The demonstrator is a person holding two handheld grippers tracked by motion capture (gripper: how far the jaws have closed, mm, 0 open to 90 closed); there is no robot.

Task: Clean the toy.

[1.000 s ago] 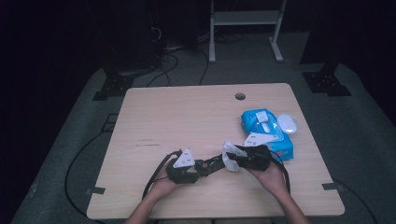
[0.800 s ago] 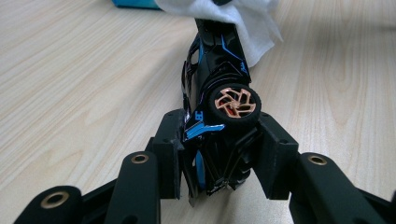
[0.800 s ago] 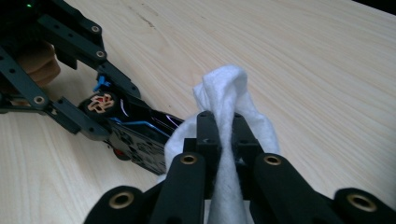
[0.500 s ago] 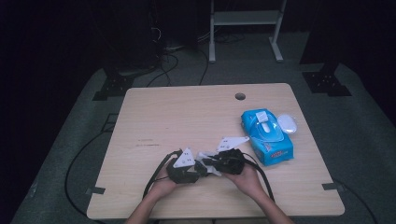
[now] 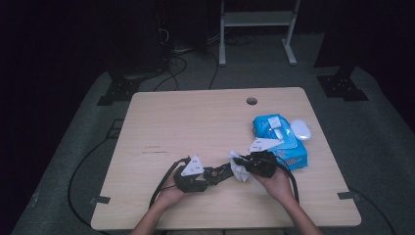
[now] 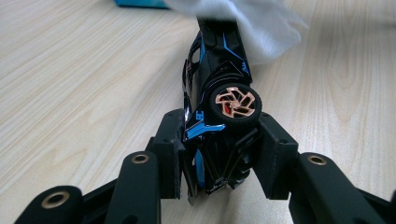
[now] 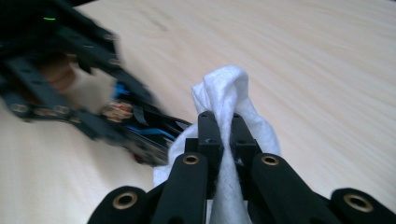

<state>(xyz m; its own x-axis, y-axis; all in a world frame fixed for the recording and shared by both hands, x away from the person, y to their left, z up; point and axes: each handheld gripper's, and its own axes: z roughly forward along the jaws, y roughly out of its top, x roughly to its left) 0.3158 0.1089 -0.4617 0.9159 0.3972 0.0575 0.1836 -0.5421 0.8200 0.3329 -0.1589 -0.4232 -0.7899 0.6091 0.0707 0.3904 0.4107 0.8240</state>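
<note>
A black and blue toy car [image 6: 219, 70] lies on its side, one copper-spoked wheel toward the camera, with my left gripper [image 6: 219, 154] shut on its near end. In the high view the left gripper [image 5: 211, 175] holds the car [image 5: 221, 172] low over the table's [image 5: 195, 122] front middle. My right gripper [image 7: 223, 126] is shut on a crumpled white wipe [image 7: 224, 88]. The wipe [image 5: 238, 169] touches the car's far end [image 7: 140, 135], and the right gripper [image 5: 246, 167] comes in from the right.
A blue pack of wet wipes [image 5: 279, 139] with its flap raised lies just right of the right hand, a white oval lid [image 5: 302, 129] beside it. A cable hole [image 5: 251, 101] sits near the far edge. The near table edge is close under both forearms.
The right gripper with the wipe slid left along the car, then came back right to about where it was. The left gripper and the car have kept still.
</note>
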